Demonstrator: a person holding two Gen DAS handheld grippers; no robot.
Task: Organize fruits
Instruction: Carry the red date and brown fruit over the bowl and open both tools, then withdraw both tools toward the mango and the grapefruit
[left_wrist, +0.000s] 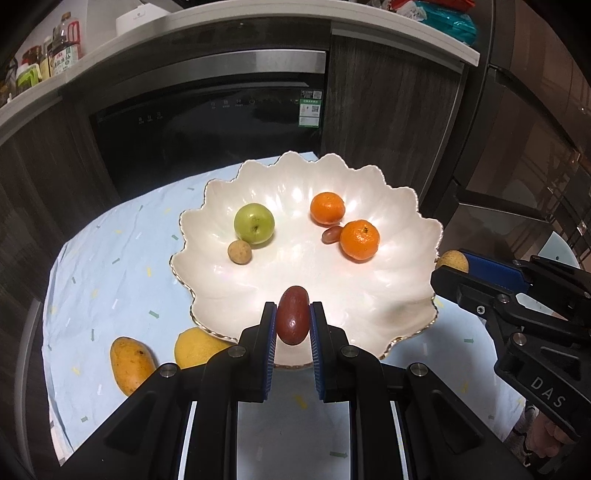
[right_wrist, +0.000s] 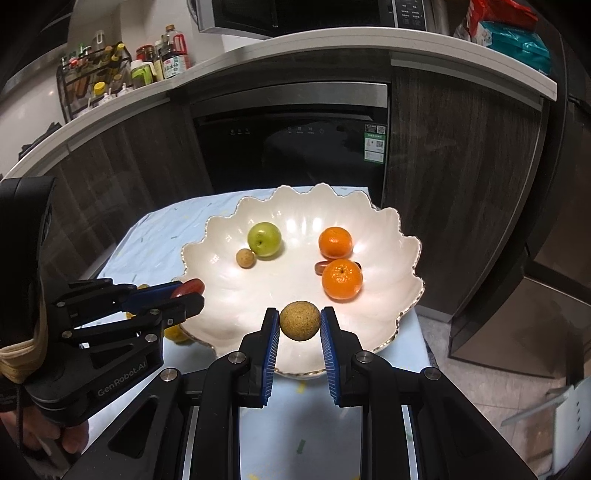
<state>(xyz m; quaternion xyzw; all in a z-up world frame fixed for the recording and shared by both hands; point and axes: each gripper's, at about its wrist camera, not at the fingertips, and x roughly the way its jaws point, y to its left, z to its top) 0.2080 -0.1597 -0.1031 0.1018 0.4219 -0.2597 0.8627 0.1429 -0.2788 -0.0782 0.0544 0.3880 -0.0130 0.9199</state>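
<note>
Partly hidden things come first: in the left wrist view a yellow fruit (left_wrist: 195, 347) at lower left sits half under the bowl's rim and the tool's black frame, and beside it a mango (left_wrist: 130, 363) is cut off at its lower end by the same frame. In the right wrist view, a small red fruit (right_wrist: 325, 266) peeks out behind the nearer mandarin (right_wrist: 341, 278), mostly covered.

Beneath everything, the surface (left_wrist: 110, 266) wears a pale blue cloth with small coloured flecks. Behind it, across the upper half of both views, stand dark wood cabinets, a black built-in appliance (right_wrist: 291, 147) and a white countertop (right_wrist: 110, 107) with bottles at upper left.

Centre frame sits the white scalloped bowl (left_wrist: 391, 295) with a thin gold edge. Inside lie a green apple (left_wrist: 254, 223) with a small tan longan (left_wrist: 240, 252) touching it, and to the right the farther mandarin (left_wrist: 327, 208).

At lower centre of the left wrist view, the left tool (left_wrist: 293, 321) is clamped on a glossy dark red date (left_wrist: 293, 319), held upright over the bowl's near rim. At lower centre of the right wrist view, the right tool (right_wrist: 300, 322) grips a round, speckled tan fruit (right_wrist: 300, 320) over the bowl's near edge.
</note>
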